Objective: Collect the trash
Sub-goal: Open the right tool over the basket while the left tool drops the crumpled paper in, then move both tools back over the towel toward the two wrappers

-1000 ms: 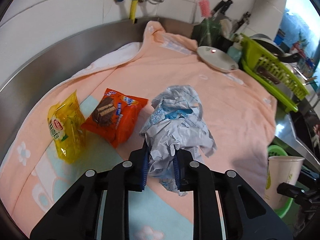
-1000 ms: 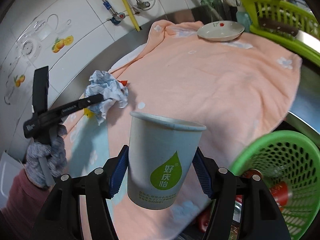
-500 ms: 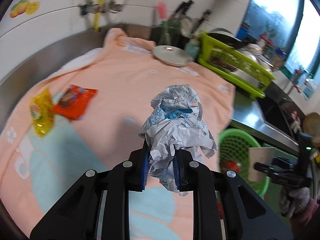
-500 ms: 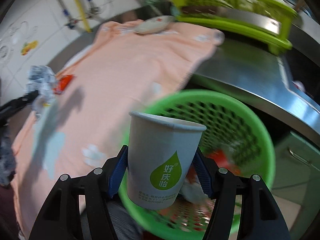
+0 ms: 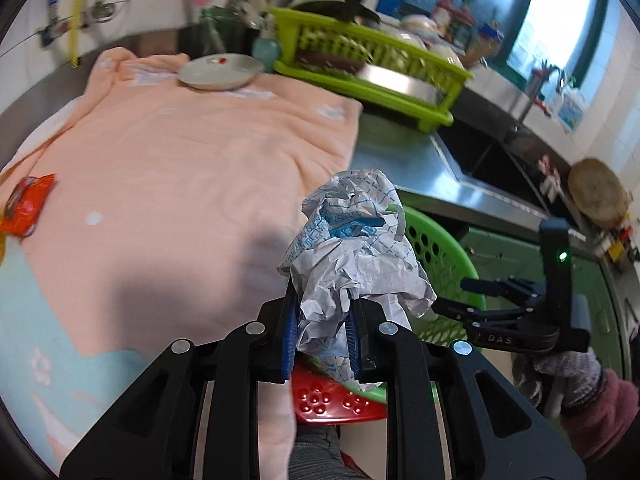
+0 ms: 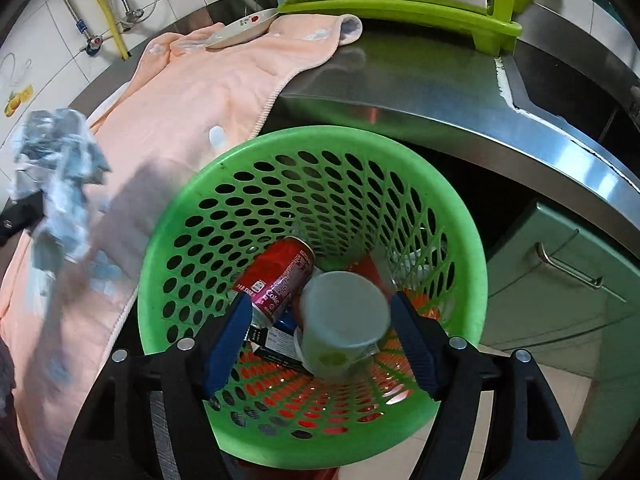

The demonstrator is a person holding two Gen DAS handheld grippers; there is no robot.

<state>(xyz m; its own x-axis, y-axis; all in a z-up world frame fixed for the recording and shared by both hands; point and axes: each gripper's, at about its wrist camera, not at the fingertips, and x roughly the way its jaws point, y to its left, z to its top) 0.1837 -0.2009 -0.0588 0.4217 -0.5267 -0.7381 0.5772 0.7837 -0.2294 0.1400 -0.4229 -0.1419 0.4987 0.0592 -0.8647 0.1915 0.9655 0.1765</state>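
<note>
My left gripper (image 5: 322, 332) is shut on a crumpled white and blue paper (image 5: 352, 260), held above the towel's edge just left of the green perforated basket (image 5: 440, 252). In the right wrist view that paper (image 6: 60, 168) shows as a blur at the left. My right gripper (image 6: 320, 340) hangs over the basket (image 6: 304, 140) with its jaws opening. The white paper cup (image 6: 344, 320) is tilted and blurred between the blue pads (image 6: 228, 340), touching neither. A red can (image 6: 280, 276) lies inside the basket. An orange wrapper (image 5: 26, 208) lies on the towel at far left.
A pink towel (image 5: 180, 140) covers the steel counter (image 6: 400, 92). A plate (image 5: 220, 74) and a lime dish rack (image 5: 360, 64) stand at the back, with a sink (image 5: 492, 160) to the right. Green cabinet doors (image 6: 560, 280) are beside the basket, and a red stool (image 5: 332, 400) is under it.
The right gripper swung from the counter to above the basket and opened, letting go of the cup. The left gripper carried the paper rightward towards the basket.
</note>
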